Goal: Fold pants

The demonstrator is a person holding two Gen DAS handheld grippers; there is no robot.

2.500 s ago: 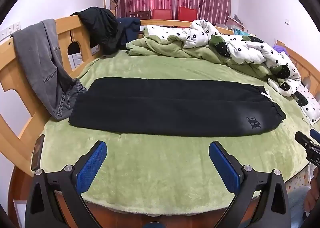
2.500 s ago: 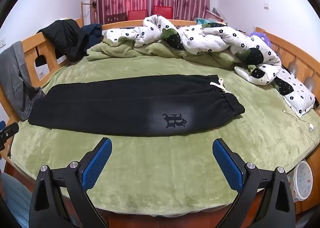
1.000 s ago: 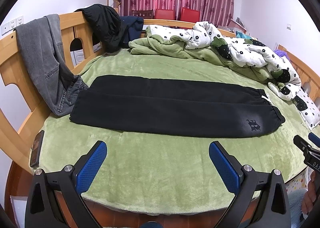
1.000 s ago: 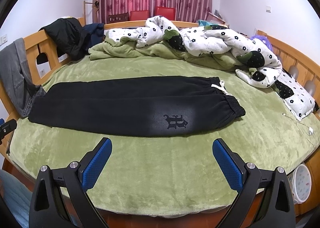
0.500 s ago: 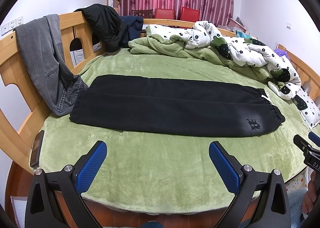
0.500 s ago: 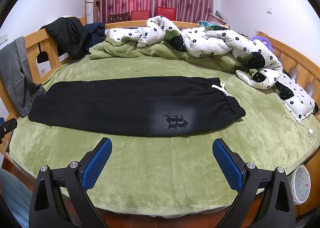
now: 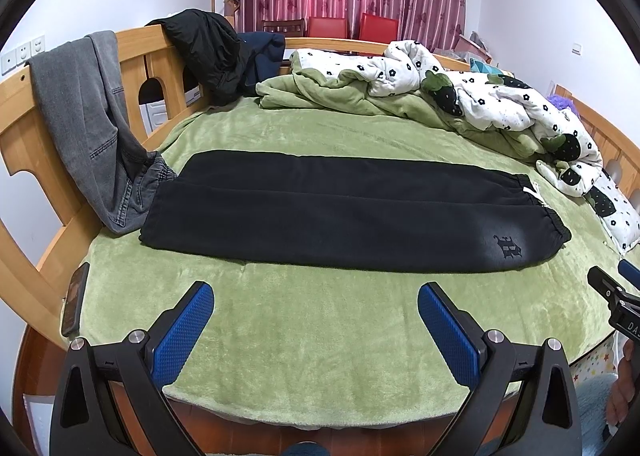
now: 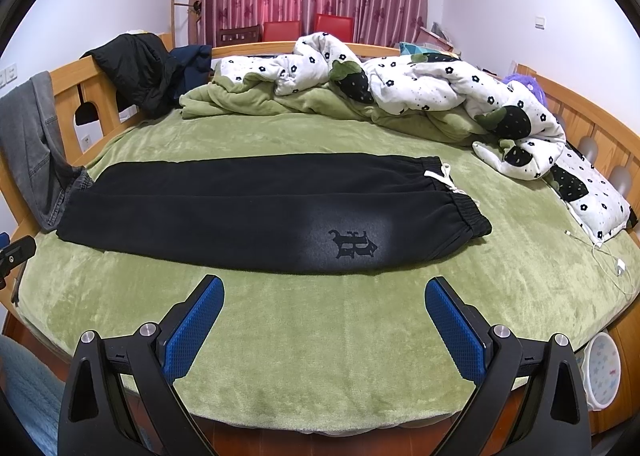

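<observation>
Little had changed: both the left gripper [image 7: 315, 318] and right gripper [image 8: 323, 314] stayed wide apart and empty above the bed [image 7: 320, 320], while the pants [image 7: 340, 215] lay flat, already halved lengthwise, awaiting another fold.

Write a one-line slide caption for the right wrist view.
Open right gripper hovers short of black pants laid flat, legs together, on a green blanket.
</observation>
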